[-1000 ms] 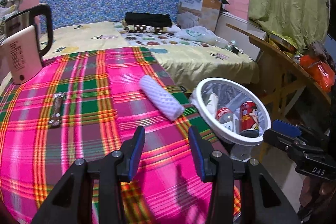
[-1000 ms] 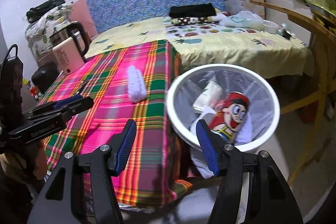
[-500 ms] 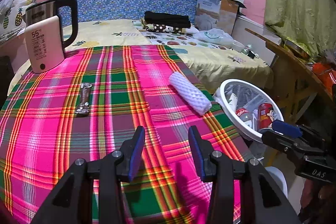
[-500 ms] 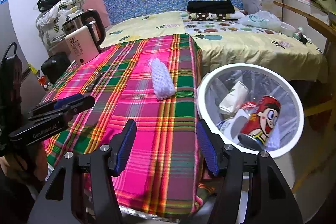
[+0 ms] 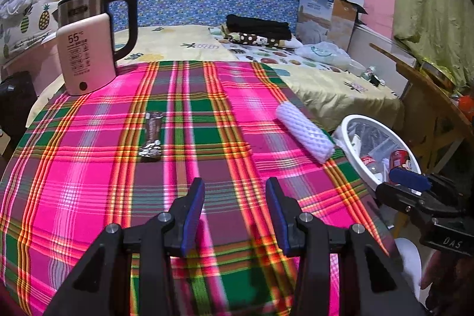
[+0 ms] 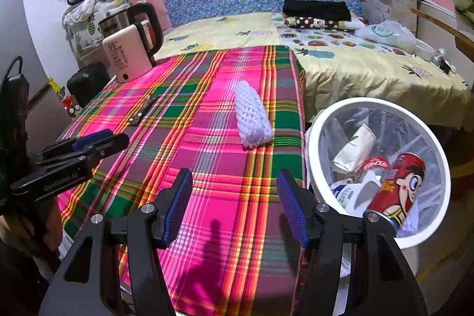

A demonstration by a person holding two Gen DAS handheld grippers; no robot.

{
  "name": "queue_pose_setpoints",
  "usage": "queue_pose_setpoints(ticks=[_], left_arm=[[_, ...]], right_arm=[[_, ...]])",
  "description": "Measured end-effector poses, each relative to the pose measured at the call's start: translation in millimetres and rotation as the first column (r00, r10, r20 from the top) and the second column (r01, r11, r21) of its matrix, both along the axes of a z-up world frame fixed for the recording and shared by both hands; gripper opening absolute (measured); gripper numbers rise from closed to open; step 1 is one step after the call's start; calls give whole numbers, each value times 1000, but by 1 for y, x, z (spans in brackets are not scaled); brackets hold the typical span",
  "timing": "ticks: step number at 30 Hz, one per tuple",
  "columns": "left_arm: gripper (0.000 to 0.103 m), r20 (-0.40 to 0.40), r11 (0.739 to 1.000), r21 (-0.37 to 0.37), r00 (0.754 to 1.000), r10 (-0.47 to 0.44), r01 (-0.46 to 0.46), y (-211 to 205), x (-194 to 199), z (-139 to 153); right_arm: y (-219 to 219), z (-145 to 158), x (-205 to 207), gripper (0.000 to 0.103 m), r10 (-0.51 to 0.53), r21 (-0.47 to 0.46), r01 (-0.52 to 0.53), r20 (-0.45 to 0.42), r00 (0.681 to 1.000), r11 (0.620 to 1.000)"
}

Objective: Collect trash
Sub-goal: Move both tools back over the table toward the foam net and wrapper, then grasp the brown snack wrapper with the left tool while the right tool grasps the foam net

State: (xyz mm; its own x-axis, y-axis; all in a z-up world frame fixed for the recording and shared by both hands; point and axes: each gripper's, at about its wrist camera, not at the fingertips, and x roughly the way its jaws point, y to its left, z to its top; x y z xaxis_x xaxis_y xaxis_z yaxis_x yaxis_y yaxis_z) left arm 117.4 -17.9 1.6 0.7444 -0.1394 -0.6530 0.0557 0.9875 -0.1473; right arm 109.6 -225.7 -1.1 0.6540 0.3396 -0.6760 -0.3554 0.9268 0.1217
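Left gripper (image 5: 234, 197) spread with nothing between its pads, over the plaid tablecloth (image 5: 89, 182); right gripper (image 6: 234, 191) spread wide, empty too; dark wrapper (image 5: 151, 136) mid-table; white foam net (image 6: 251, 114) near the edge beside the white bin (image 6: 314, 144); kettle (image 5: 89, 49) at the far corner

open cloth (image 5: 89, 168) ahead, foam roll (image 5: 303, 132) right, kettle (image 5: 89, 49) far-left

Empty left claw (image 5: 234, 212) above plaid cloth (image 5: 89, 168), dark wrapper (image 5: 151, 142) and white foam net (image 5: 305, 136) ahead.
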Motion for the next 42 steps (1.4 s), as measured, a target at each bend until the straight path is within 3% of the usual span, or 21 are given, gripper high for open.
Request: queue_pose_setpoints(ticks=[8, 12, 24, 28, 30, 32, 38, 42], left_arm=[[45, -14, 996, 11, 996, 85, -85, 34, 18, -4], [55, -28, 991, 12, 990, 137, -136, 51, 31, -9], [55, -121, 981, 21, 973, 196, -195, 67, 84, -35], [51, -147, 980, 21, 969, 197, -196, 67, 90, -42], [36, -146, 982, 14, 971, 190, -190, 67, 90, -42], [28, -147, 980, 18, 969, 197, -197, 67, 89, -42], [26, -141, 982, 2, 972, 187, -189, 66, 84, -40], [26, -122, 987, -14, 980, 156, -158, 58, 71, -34]], right_arm=[[5, -2, 22, 61, 0, -31, -1, -13, 1000, 1000], [8, -3, 36, 61, 2, -36, -2, -12, 1000, 999], [11, -17, 76, 60, -4, -58, 1, -43, 999, 998], [12, -23, 85, 51, 0, -61, -4, -67, 998, 998], [14, -27, 87, 41, 8, -61, -13, -81, 997, 998], [16, -30, 89, 34, 14, -64, -20, -95, 995, 998], [10, -22, 79, 20, 4, -23, -6, -72, 997, 1000], [5, -16, 69, 18, -11, 7, 12, -53, 999, 1000]])
